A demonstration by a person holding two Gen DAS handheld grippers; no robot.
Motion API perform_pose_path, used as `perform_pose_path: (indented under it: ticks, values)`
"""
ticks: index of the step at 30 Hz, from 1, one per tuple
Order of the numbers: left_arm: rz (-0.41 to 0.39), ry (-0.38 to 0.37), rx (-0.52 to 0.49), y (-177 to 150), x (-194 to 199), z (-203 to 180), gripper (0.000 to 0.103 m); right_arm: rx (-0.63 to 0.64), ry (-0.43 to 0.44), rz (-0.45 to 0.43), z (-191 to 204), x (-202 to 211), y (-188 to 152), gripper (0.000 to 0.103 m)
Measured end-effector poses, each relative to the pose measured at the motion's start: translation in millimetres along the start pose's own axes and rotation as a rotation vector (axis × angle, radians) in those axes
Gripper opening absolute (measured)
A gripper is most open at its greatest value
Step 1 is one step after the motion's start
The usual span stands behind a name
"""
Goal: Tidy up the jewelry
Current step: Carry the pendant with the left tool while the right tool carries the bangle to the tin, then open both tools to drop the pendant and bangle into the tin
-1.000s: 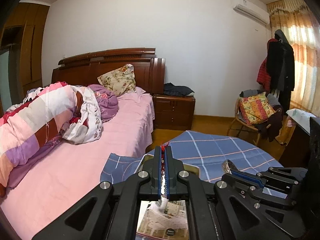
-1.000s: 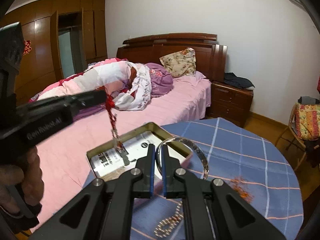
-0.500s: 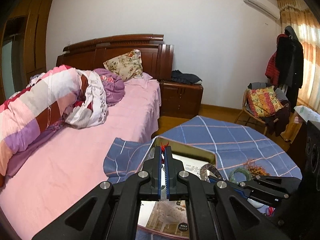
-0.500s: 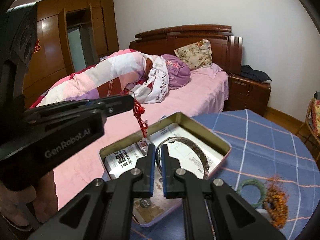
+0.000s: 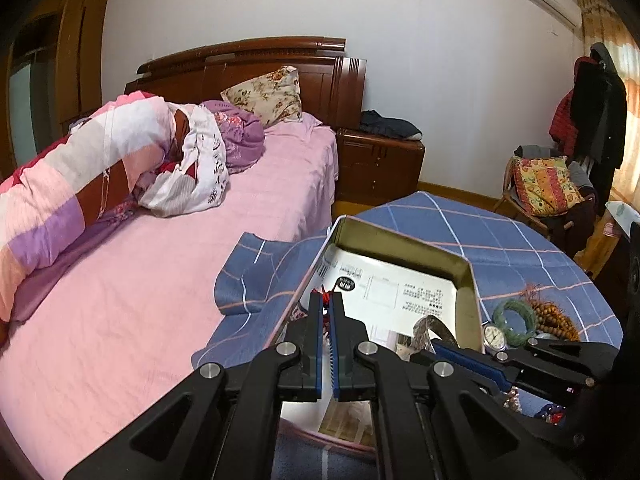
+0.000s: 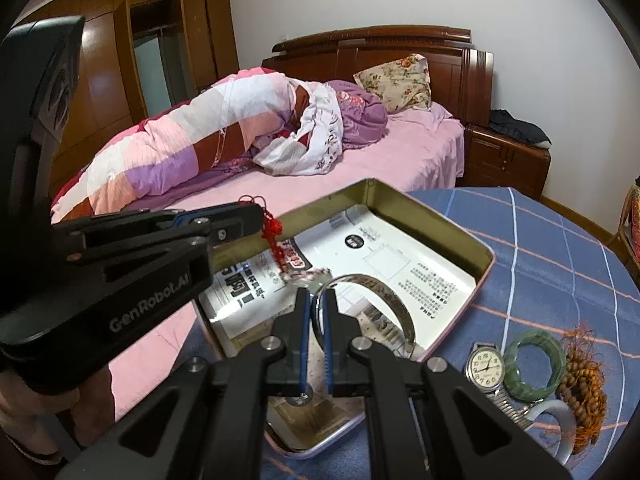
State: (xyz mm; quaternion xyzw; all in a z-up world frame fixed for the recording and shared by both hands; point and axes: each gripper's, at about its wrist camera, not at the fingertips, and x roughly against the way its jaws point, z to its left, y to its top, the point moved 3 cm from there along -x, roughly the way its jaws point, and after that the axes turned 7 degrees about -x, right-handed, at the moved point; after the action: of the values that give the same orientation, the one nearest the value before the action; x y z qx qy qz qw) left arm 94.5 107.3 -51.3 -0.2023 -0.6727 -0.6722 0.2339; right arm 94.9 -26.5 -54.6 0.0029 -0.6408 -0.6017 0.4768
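Left tongs (image 6: 256,216) clench a red knotted cord (image 6: 274,240), its pale pendant dangling into the open tin (image 6: 486,258). Right tongs (image 6: 318,308) clench a silver bangle (image 6: 384,300) over the tin. Further right on the tabletop (image 6: 560,248) lie a watch (image 6: 486,368), green bangle (image 6: 534,364) and wooden beads (image 6: 584,380).

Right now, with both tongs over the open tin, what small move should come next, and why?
Probably lower a little more, then open. The left tongs pinch a red-corded pendant whose end reaches the tin's paper lining; the right tongs grip the silver bangle inside.
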Motion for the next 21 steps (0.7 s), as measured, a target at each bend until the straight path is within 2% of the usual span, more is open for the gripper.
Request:
perform_pose_path:
  ticks: [14,16,20,21]
  values:
    - [0.035,-0.011,-0.009,-6.6,-8.8,-5.2,0.002,0.02,-0.011,0.036,1.5,-12.9,-8.3,0.009]
    - [0.047,-0.016,-0.009,-7.9,-10.6,-5.7,0.002,0.013,-0.012,0.037,-0.8,-12.7,-8.5,0.017]
    - [0.057,-0.018,-0.014,-9.5,-11.6,-7.5,0.003,0.014,-0.015,0.038,-2.1,-11.4,-9.1,0.022]
    - [0.062,-0.019,-0.012,-9.8,-11.9,-7.9,0.003,0.014,-0.015,0.038,-1.9,-11.0,-9.1,0.03]
